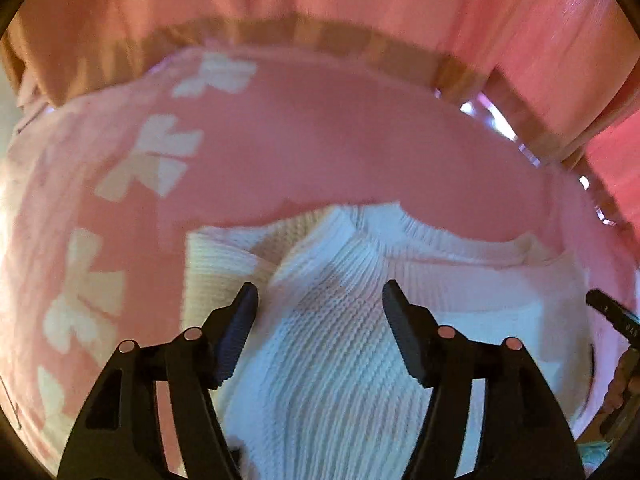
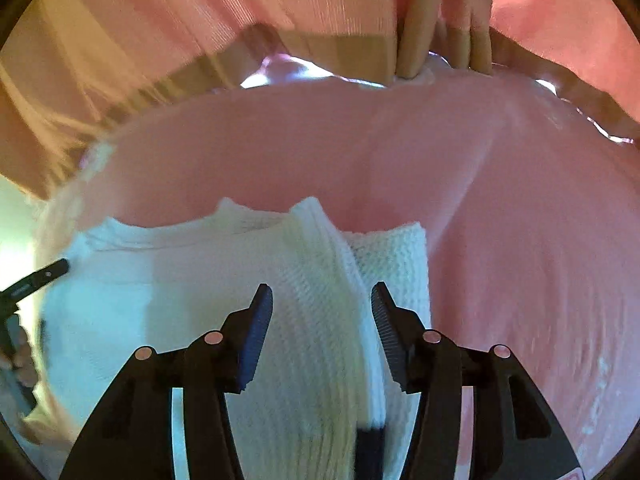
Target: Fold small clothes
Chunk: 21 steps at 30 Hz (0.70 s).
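Left wrist view is filled mostly by a pink cloth [image 1: 320, 136] with pale bow-like prints, spread over the surface that carries the work; what lies under it, bench or bed, I cannot tell. On that cloth lies a white ribbed knit garment [image 1: 340, 340], its neckline turned away from the cameras and one side flap already lying over the body, so the fold looks partly made. Over it, the left hand-held gripper [image 1: 320, 292] stands with its jaws wide apart and nothing between them but the knit lying underneath, over a raised ridge of fabric. Right wrist view shows the right hand-held gripper [image 2: 322, 294] the same way, jaws apart, over a folded edge of the garment on its own side. Judging by this, the step in hand is taking hold of both sides; next, each pair of jaws must close on the doubled knit, catching all layers and none of the pink cloth
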### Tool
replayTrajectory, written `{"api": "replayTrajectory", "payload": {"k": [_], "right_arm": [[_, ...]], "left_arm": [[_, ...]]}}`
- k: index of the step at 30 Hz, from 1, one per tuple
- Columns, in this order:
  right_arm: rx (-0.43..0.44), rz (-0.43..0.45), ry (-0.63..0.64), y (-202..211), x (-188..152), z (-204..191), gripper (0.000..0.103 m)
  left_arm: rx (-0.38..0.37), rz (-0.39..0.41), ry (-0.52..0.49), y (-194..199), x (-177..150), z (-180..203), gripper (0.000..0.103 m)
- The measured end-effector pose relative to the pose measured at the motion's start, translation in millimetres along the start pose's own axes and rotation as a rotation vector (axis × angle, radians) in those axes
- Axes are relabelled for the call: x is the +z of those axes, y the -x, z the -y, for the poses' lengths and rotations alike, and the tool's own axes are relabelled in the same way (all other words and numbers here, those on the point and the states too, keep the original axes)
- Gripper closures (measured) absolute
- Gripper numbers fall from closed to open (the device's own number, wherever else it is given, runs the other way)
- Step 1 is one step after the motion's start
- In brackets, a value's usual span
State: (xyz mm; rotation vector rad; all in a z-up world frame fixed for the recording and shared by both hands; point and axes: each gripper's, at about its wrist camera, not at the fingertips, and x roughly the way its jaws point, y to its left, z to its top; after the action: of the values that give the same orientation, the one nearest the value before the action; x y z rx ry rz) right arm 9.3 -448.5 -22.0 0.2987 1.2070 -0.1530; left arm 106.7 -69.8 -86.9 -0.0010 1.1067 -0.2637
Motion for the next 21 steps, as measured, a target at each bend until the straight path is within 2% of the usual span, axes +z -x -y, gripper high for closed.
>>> {"api": "replayTrajectory", "payload": {"k": [1, 2, 4, 5, 7, 9, 11, 13, 15, 18, 21], "right_arm": [[0.001, -0.004, -0.001, -4.5, 0.1, 2.3, 0.052], [0.008, -0.007, -0.006, -8.3, 1.5, 3.2, 0.062], [0.054, -0.013, -0.019, -13.9, 3.1, 5.9, 0.096], [0.068, -0.003, -0.032, -12.5, 4.8, 6.6, 0.096], [0.068, 0.053, -0.021, 0.1, 10.1, 5.0, 0.097], [0.063, 0.126, -0.048, 22.5, 16.6, 12.2, 0.097], [0.065, 0.147, -0.089, 26.2, 23.3, 25.5, 0.097], [0.015, 0.101, -0.109, 13.2, 24.1, 41.4, 0.097], [-0.007, -0.009, -0.123, -19.0, 16.1, 49.0, 0.097], [-0.021, 0.022, -0.077, -5.0, 22.0, 39.9, 0.096], [0.028, 0.106, -0.074, 34.4, 25.3, 31.0, 0.093]], "left_arm": [[0.009, -0.017, 0.002, -7.9, 3.5, 0.5, 0.051], [0.008, -0.031, 0.012, -14.8, 4.4, 0.3, 0.061], [0.008, -0.038, 0.028, -21.9, 9.3, -0.2, 0.078], [-0.001, -0.031, 0.032, -20.4, 12.4, -1.6, 0.095], [-0.011, -0.004, 0.044, -12.5, 16.3, -3.9, 0.096], [0.014, 0.035, 0.038, -4.0, 22.9, -4.5, 0.096], [0.045, 0.046, 0.041, -3.9, 25.0, -9.4, 0.096], [0.068, 0.015, 0.056, -16.4, 25.5, -15.4, 0.095], [0.088, -0.023, 0.064, -33.5, 24.1, -19.4, 0.095], [0.116, -0.001, 0.027, -27.6, 24.7, -9.2, 0.095], [0.081, 0.021, 0.020, -9.2, 21.5, -1.2, 0.091]]}}
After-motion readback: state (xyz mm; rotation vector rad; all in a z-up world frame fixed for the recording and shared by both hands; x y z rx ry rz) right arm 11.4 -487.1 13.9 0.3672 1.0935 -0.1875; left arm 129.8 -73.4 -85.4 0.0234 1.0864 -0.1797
